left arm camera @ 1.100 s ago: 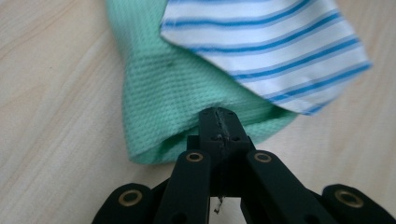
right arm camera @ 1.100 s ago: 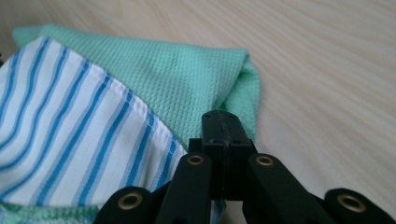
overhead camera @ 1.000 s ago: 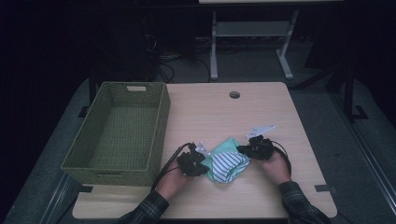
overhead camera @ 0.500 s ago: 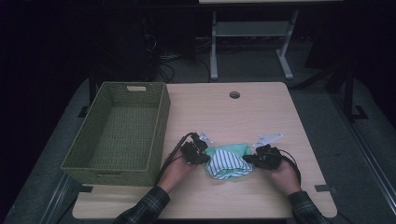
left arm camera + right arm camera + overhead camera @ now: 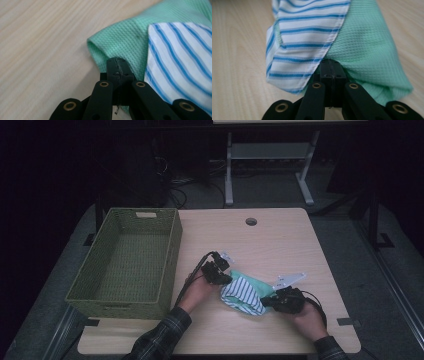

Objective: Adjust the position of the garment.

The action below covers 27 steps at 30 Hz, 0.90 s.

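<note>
Both tongs, left (image 5: 223, 277) and right (image 5: 270, 301), clenched on green-striped cloth (image 5: 243, 292) near table's front edge; lift together, keep fold tight, carry toward basket (image 5: 169, 265).

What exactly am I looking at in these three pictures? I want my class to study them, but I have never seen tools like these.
A person sits at a wooden table and holds a hand-operated clamp tool in each hand. The wide picture comes from a camera above the table. The two close-ups come from small cameras riding on each tool, looking along its black jaws. The left gripper and the right gripper are both shut on a cloth, mint green with a white, blue-striped layer on it. Each pinches one end, seen close up from the left and from the right. A green woven basket stands at the left.
</note>
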### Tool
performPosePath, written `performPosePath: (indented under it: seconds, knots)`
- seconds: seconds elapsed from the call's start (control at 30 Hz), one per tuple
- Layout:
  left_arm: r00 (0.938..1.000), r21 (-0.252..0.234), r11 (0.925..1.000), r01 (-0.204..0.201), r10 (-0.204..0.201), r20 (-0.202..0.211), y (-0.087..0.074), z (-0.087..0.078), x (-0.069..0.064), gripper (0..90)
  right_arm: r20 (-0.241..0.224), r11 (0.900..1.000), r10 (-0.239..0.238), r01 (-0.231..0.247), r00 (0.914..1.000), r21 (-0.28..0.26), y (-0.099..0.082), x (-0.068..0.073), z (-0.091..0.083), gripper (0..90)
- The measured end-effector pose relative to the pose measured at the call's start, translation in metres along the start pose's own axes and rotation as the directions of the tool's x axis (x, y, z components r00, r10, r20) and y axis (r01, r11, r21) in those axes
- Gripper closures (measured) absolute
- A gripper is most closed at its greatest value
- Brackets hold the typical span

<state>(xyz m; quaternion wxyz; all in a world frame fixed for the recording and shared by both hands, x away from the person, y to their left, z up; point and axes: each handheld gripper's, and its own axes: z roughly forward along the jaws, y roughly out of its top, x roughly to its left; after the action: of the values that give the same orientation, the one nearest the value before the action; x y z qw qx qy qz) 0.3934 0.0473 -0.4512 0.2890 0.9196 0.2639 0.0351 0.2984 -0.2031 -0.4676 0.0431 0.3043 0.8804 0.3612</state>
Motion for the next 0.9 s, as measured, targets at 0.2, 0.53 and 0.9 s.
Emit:
performPosePath:
  seconds: [0.2,0.53,0.9]
  knots:
    - [1.0,-0.016,0.9999,-0.005,0.005,0.008,0.008,0.006,0.01,89.6,-0.024,0.9999,-0.016,0.016,0.9996,-0.006,0.003,0.008,0.005,89.8]
    - [0.9998,-0.056,0.9983,0.015,-0.014,0.016,0.008,-0.01,0.014,87.6,-0.011,0.9963,-0.033,0.033,0.9994,-0.079,0.009,0.004,-0.009,89.7]
    - [0.9981,-0.104,0.9944,0.02,-0.014,0.061,-0.003,-0.054,-0.003,72.8,0.083,0.9914,0.057,-0.047,0.9949,-0.122,0.005,-0.035,-0.017,89.7]
